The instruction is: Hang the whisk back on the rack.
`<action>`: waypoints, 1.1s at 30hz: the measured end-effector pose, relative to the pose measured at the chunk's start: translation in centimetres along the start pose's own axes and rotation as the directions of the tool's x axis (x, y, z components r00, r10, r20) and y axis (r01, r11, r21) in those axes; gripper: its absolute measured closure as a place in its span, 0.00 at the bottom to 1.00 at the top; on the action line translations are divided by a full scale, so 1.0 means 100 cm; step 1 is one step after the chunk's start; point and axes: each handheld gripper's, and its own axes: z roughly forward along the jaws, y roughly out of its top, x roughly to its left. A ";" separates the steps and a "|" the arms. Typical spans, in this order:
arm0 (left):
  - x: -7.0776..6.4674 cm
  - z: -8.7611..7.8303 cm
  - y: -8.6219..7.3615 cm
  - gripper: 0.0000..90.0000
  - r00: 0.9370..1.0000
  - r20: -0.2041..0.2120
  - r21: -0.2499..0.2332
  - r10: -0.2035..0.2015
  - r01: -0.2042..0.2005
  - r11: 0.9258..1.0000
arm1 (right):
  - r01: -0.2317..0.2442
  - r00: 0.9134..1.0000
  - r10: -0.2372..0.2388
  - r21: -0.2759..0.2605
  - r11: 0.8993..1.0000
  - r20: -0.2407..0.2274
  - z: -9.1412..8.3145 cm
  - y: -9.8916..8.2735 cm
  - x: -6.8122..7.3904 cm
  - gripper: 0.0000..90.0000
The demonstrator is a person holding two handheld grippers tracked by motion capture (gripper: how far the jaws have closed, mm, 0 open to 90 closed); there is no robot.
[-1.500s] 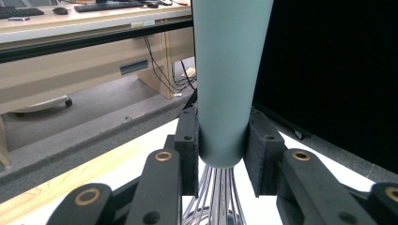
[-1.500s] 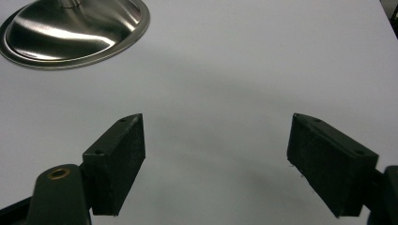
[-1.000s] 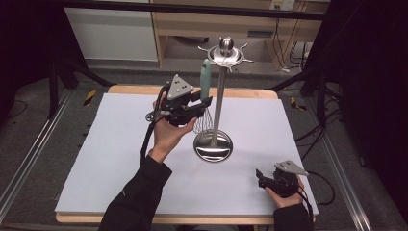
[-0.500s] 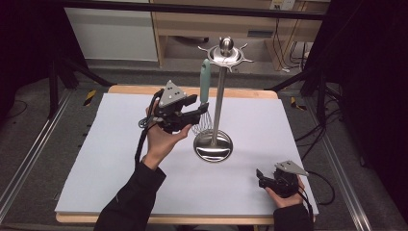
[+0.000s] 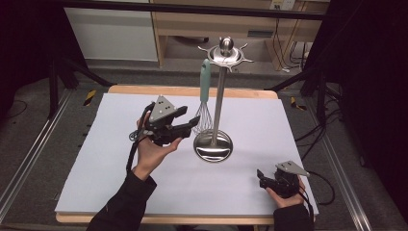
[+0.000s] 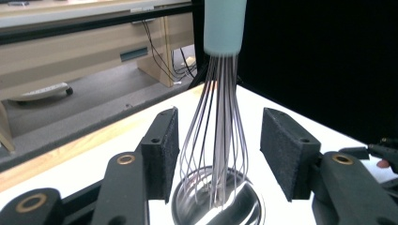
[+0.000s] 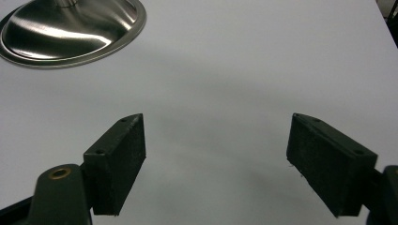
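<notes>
My left gripper (image 6: 219, 154) has just been opening, pads off the mint-handled wire whisk (image 5: 204, 98) between them, so it hangs from the tall shiny steel stand (image 5: 219, 103) while my right gripper (image 7: 216, 164) rests wide and empty.

A wooden-edged table (image 5: 192, 90) with a white sheet top (image 5: 120, 159) stood on a grey carpeted floor (image 5: 29, 125). Behind it were a light wooden bench (image 5: 250, 26) and a white panel (image 5: 110, 31). Black curtains (image 5: 375, 72) closed off the right side; a black frame bar (image 5: 192, 8) crossed overhead. Cables (image 5: 281, 45) trailed beneath the bench.
</notes>
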 end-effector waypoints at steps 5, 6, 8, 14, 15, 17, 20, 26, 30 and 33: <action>0.003 -0.002 -0.016 0.51 1.000 -0.006 0.025 -0.006 0.006 1.000 | -0.006 1.000 0.006 0.003 1.000 0.000 0.000 0.000 0.000 0.22; 0.003 -0.003 -0.019 0.50 1.000 -0.006 0.031 -0.004 0.004 1.000 | -0.008 1.000 0.008 0.003 1.000 -0.001 0.000 0.000 0.000 0.23; 0.004 -0.004 -0.025 0.50 1.000 -0.008 0.038 -0.006 0.006 0.999 | -0.009 1.000 0.009 0.004 1.000 -0.001 0.000 -0.001 -0.001 0.23; 0.010 -0.009 -0.048 0.50 1.000 -0.021 0.061 -0.018 0.019 0.998 | -0.008 1.000 0.008 0.003 1.000 0.000 -0.001 -0.001 -0.001 0.23; 0.010 -0.009 -0.048 0.50 1.000 -0.021 0.061 -0.018 0.019 0.998 | -0.008 1.000 0.008 0.003 1.000 0.000 -0.001 -0.001 -0.001 0.23; 0.013 -0.010 -0.055 0.50 0.999 -0.027 0.071 -0.031 0.033 0.997 | -0.008 1.000 0.008 0.003 1.000 0.002 0.000 -0.001 -0.001 0.24; 0.022 -0.011 -0.070 0.50 0.998 -0.060 0.094 -0.037 0.043 0.995 | -0.013 1.000 0.013 0.003 1.000 0.001 -0.001 -0.001 -0.002 0.25; 0.032 -0.015 -0.086 0.49 0.994 -0.087 0.108 -0.064 0.074 0.991 | -0.020 1.000 0.020 0.011 1.000 -0.003 0.000 -0.001 -0.002 0.25; 0.043 -0.021 -0.104 0.49 0.989 -0.124 0.134 -0.074 0.091 0.987 | -0.014 1.000 0.014 0.014 1.000 -0.009 0.000 -0.002 -0.002 0.26; 0.049 -0.023 -0.111 0.49 0.987 -0.138 0.144 -0.081 0.101 0.984 | -0.014 1.000 0.014 0.007 1.000 -0.006 0.000 -0.002 -0.003 0.27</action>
